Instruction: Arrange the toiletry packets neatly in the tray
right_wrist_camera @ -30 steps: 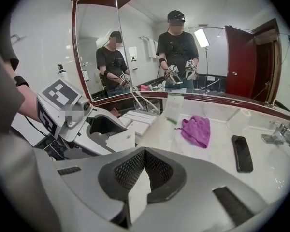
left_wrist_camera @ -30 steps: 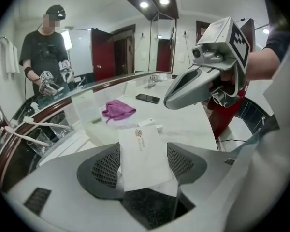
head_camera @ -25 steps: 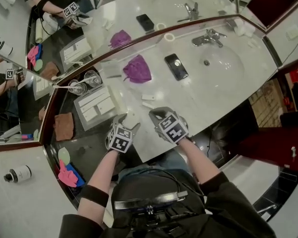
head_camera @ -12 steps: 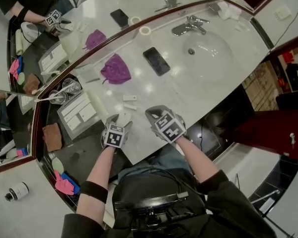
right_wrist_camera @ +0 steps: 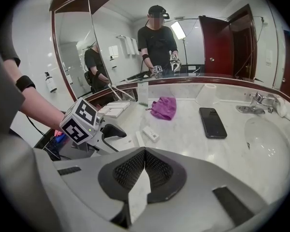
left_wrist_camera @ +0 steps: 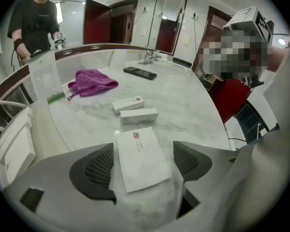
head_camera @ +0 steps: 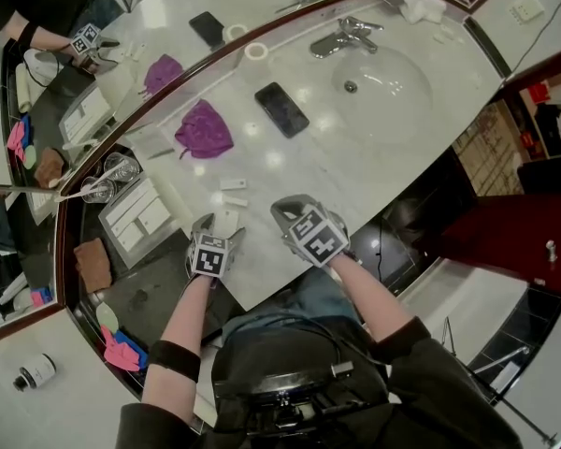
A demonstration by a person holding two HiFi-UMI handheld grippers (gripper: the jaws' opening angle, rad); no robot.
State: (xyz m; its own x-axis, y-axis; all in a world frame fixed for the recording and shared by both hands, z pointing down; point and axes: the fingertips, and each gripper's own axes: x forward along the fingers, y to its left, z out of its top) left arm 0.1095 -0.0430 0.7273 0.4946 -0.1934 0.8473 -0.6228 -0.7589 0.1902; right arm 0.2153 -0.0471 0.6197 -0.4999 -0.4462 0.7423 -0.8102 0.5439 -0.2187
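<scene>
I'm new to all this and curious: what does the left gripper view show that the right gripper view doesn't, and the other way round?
Only the left gripper view: the red print on the flat packet, which sits between the left hand-held gripper's jaws; they have just been opening. Only the right gripper view: the sink basin, and a thin packet pinched in the right hand-held gripper's shut jaws. Both: the purple cloth, the phone and two small boxes.

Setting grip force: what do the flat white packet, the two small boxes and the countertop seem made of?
Flat white packet: matte paper or thin card, judging by its crisp thin edges. Small boxes: probably printed cardboard, sharp folded corners. Countertop: polished marble or a look-alike, grey veining and glossy highlights.
</scene>
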